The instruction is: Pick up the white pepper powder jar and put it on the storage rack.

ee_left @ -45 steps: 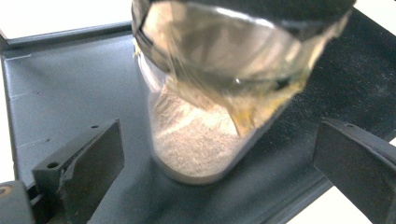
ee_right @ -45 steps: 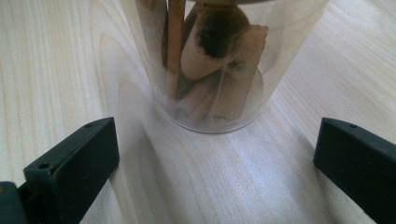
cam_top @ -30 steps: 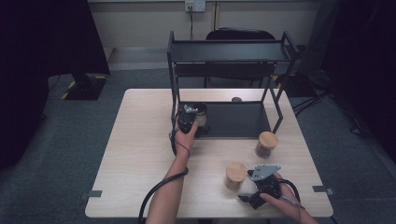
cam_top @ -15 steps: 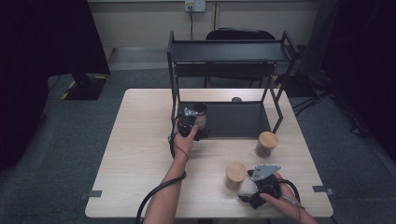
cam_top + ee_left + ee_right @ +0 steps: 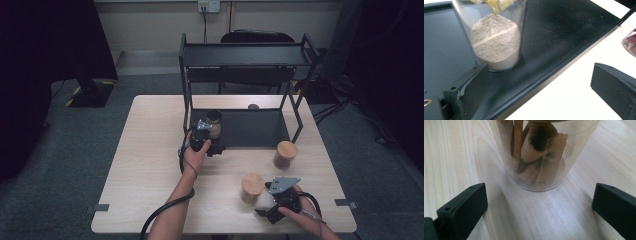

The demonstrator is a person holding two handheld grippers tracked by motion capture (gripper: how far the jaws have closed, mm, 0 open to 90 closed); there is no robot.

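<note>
High view: taking the black rack (image 5: 245, 55) as the landmark, one jar (image 5: 214, 123) already stands on the rack's lower tray (image 5: 250, 127), at its front left corner; the left gripper (image 5: 205, 141) sits just in front of that jar at the tray's front edge, and from this height I cannot tell how its jaws stand; two more jars wait on the table (image 5: 150, 165) in front of the rack, a dark-filled jar (image 5: 285, 155) with a wooden lid near the rack's right front leg, and a second wooden-lidded jar (image 5: 251, 188) further forward of it; the right gripper (image 5: 272, 210) lies beside that nearer one; so I judge one jar shelved and two left to go.

Left gripper view: the shelved jar (image 5: 496, 37) is clear, upright on the rack's tray, holding a pale fine powder in its lower part with something yellowish above; the jaws stand wide apart and grip nothing, one over the tray, the other over the table outside the tray's lip.

Right gripper view: a clear cinnamon jar (image 5: 539, 152) stands on the table out in front of the rack, packed with brown rolled sticks set on end; the jaws are spread wide either side of it and a little short of it, touching nothing.
</note>
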